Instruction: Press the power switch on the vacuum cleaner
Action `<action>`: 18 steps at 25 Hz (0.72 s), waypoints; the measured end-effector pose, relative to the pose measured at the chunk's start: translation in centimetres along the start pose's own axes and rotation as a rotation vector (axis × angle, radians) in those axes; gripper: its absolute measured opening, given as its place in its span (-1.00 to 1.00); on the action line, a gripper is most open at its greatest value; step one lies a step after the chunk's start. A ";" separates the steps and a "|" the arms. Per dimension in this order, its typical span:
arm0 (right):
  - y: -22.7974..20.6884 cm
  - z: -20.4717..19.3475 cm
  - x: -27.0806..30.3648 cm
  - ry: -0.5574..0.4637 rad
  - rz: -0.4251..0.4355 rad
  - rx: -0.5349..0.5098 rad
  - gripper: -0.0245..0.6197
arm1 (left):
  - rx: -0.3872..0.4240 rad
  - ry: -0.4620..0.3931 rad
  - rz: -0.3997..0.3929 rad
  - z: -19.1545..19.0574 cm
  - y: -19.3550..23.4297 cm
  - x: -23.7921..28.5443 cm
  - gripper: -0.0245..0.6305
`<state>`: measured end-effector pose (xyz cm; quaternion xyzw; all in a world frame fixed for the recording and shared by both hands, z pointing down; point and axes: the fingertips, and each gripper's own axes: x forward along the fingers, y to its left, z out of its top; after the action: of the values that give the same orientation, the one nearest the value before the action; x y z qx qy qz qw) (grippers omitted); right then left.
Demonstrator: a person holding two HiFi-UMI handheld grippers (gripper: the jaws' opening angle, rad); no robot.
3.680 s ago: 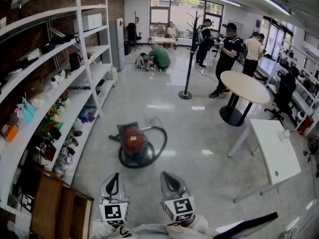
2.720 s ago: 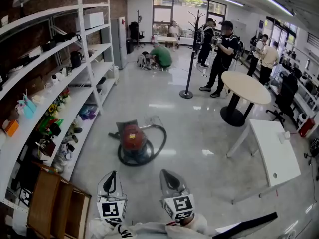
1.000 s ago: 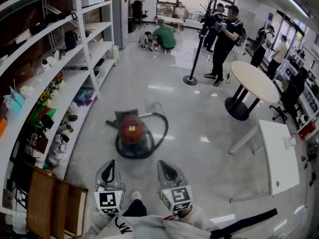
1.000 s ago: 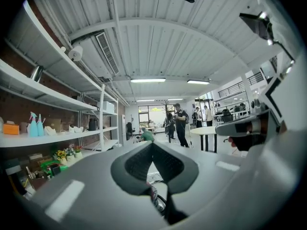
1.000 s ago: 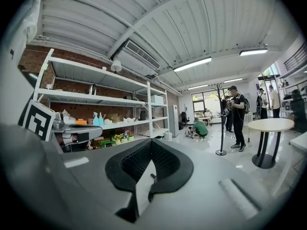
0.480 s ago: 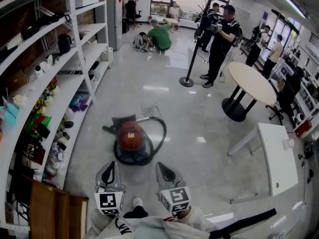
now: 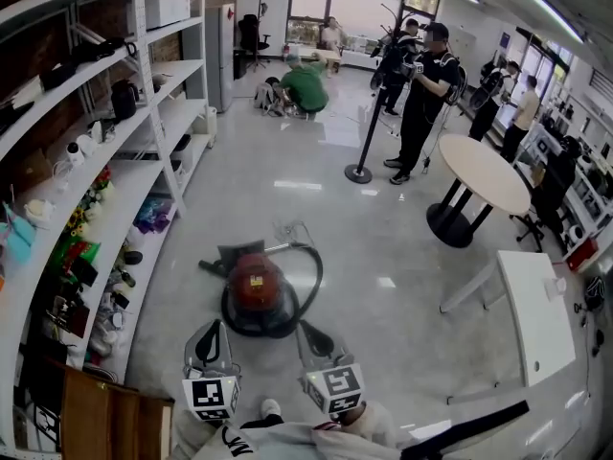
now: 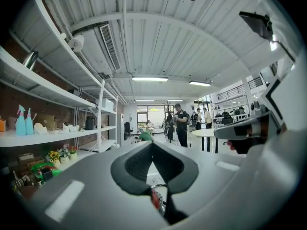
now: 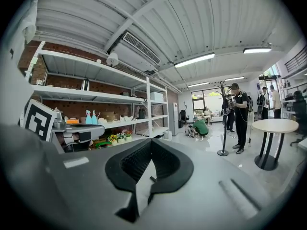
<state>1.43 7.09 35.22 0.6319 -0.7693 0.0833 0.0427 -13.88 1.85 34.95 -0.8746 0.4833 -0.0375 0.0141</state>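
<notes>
Vacuum cleaner [image 7: 255,284] untouched — left claw [image 7: 215,324], right claw [image 7: 305,326] closed

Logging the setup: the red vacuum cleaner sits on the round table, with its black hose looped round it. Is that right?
Not quite. The head view shows the vacuum cleaner on the floor, apart from the round table. Its black hose does loop round it.
</notes>
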 end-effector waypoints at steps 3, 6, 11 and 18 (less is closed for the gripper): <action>0.1 0.3 1.2 -0.002 0.002 -0.001 -0.92 | -0.001 -0.003 0.002 0.0 0.9 0.7 -0.93; 0.1 0.3 2.4 0.001 0.004 -0.002 -0.92 | 0.002 -0.009 0.001 0.0 1.7 1.6 -0.93; -0.2 0.4 4.2 -0.004 -0.003 -0.003 -0.92 | 0.008 -0.006 -0.007 -0.4 2.4 3.1 -0.93; -1.0 -0.1 4.5 -0.010 -0.034 -0.002 -0.92 | 0.005 0.015 -0.027 -1.2 2.4 3.9 -0.93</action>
<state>1.56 2.61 36.13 0.6454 -0.7587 0.0788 0.0410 -13.93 -2.70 36.17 -0.8808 0.4712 -0.0452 0.0122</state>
